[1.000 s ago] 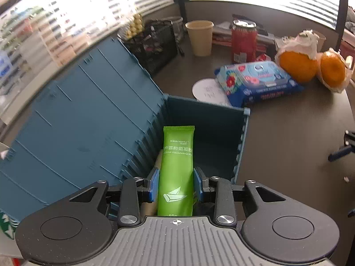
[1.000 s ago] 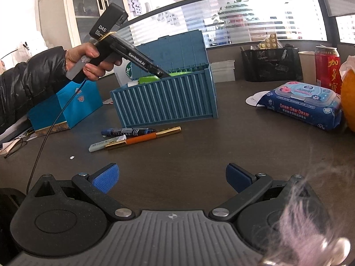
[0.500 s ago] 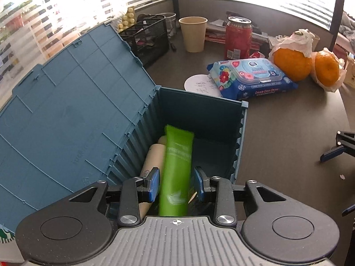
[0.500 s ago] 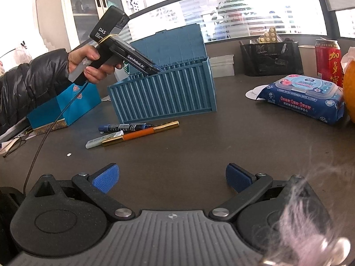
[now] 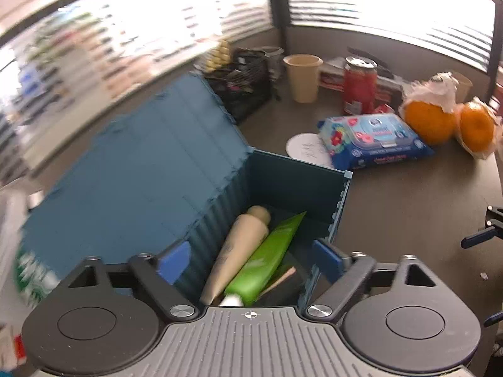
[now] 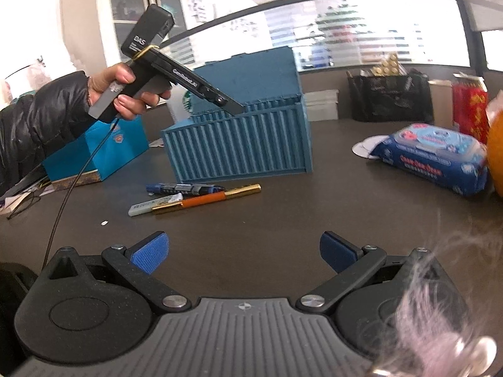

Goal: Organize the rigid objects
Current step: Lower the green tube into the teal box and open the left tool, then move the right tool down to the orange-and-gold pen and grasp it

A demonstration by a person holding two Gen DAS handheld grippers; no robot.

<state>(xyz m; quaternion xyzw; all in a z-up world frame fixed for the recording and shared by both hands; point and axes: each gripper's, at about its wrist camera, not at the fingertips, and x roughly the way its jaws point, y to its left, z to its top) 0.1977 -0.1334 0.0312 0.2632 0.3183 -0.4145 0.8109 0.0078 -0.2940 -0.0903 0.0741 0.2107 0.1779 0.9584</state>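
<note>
L gripper [image 5: 248,262] fingers just opened wide, hold nothing; tube [image 5: 267,257] lies in box [image 5: 295,176] below them. Lift straight out, avoid box walls. R gripper [image 6: 242,256] fingers wide, empty.

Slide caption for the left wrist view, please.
Left tongs, just opened, above the green plastic tube lying beside a beige tube inside the blue container-shaped box.

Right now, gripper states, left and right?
Left gripper: open, jaws just opened, green tube lies free in the blue box.
Right gripper: open, empty.
</note>
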